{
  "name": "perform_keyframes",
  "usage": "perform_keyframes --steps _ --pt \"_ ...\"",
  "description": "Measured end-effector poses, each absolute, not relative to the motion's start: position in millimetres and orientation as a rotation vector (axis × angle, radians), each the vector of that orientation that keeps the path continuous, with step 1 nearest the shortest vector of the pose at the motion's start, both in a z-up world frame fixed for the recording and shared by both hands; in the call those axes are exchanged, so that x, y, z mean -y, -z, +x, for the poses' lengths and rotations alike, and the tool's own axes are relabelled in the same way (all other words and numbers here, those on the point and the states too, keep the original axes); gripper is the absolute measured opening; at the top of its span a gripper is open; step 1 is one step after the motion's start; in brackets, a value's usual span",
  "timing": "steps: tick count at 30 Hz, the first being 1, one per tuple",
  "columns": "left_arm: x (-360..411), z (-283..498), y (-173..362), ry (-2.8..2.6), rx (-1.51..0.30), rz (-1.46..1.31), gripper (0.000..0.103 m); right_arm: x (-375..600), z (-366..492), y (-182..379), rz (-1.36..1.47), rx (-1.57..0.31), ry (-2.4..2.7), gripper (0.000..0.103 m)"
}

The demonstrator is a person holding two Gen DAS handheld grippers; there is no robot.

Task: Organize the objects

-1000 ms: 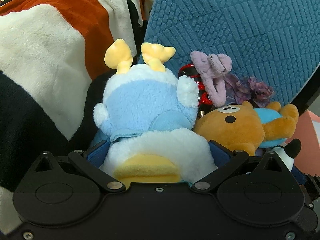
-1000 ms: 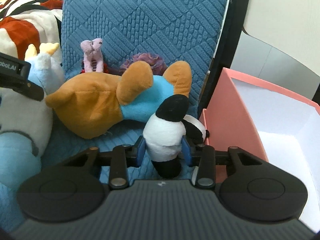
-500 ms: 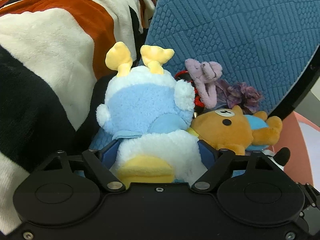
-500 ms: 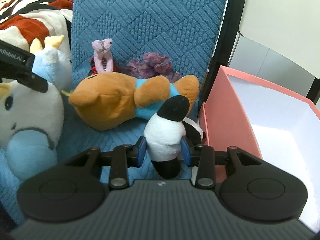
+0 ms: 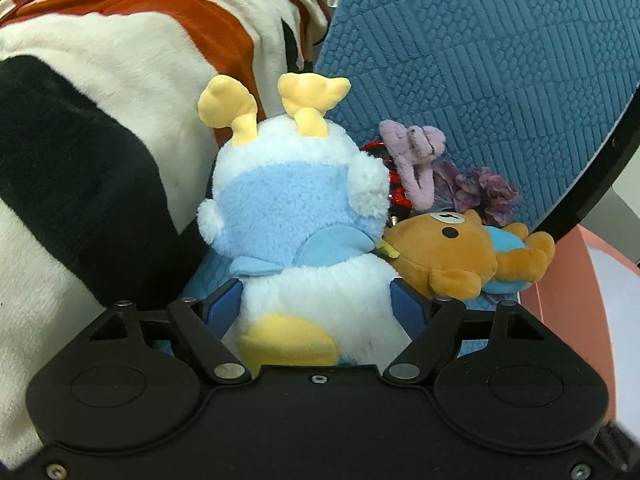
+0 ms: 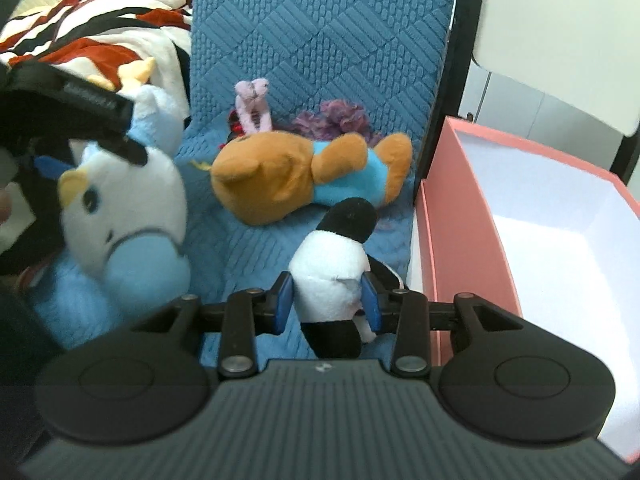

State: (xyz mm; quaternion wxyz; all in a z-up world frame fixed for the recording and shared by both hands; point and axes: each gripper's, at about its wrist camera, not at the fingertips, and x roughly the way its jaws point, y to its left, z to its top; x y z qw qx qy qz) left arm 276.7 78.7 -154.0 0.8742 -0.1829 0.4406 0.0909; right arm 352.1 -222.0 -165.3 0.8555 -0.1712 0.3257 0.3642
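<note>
My left gripper [image 5: 316,304] is shut on a blue and white penguin plush [image 5: 304,216], held upside down with its yellow feet up; it also shows in the right wrist view [image 6: 120,216]. My right gripper [image 6: 328,304] is shut on a small black and white panda plush [image 6: 332,268], lifted above the blue cushion beside the pink box [image 6: 460,220]. A brown bear plush in a blue shirt [image 6: 304,176] lies on the cushion; it also shows in the left wrist view [image 5: 452,252].
A lilac hair claw [image 6: 252,104], a purple scrunchie [image 6: 340,120] and a red item [image 5: 384,176] lie against the blue quilted backrest [image 6: 320,40]. A striped fleece blanket [image 5: 100,120] is at the left. The pink box is open with a white inside.
Both grippers have pulled back and risen with their plush toys. The bear and the hair items look farther away. The pink box shows more in the right wrist view.
</note>
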Motion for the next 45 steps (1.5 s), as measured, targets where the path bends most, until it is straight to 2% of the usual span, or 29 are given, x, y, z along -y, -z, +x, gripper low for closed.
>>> perform_keyframes --steps 3,4,7,9,12,14,15,32,45 --pt "-80.6 277.5 154.5 -0.184 -0.927 -0.409 0.081 225.9 347.5 169.8 -0.359 -0.710 -0.768 0.040" --pt "-81.4 278.0 155.0 -0.182 -0.932 -0.423 0.086 226.0 347.7 170.2 -0.347 -0.719 -0.765 0.041" --pt "-89.3 276.0 156.5 -0.194 -0.929 -0.475 0.095 231.7 355.1 168.1 -0.231 -0.784 -0.773 0.041" --pt "-96.4 274.2 155.2 -0.207 -0.912 -0.520 0.097 237.1 363.3 169.7 -0.135 -0.845 -0.767 0.042" --pt "-105.6 271.8 154.5 -0.205 -0.891 -0.583 0.101 243.4 371.9 174.0 -0.034 -0.925 -0.742 0.052" --pt "-110.0 273.9 157.6 -0.196 -0.916 -0.614 0.101 246.6 376.5 175.6 0.035 -0.970 -0.726 0.068" --pt "-112.1 275.6 159.8 -0.192 -0.932 -0.634 0.101 248.1 378.8 175.5 0.070 -0.982 -0.718 0.070" --pt "-131.3 322.3 188.7 -0.234 -0.992 -0.743 0.102 220.2 415.3 202.7 0.359 -1.102 -0.640 0.071" --pt "-117.5 349.3 202.0 -0.216 -1.047 -0.694 0.103 188.0 424.0 221.3 0.255 -1.147 -0.714 0.067"
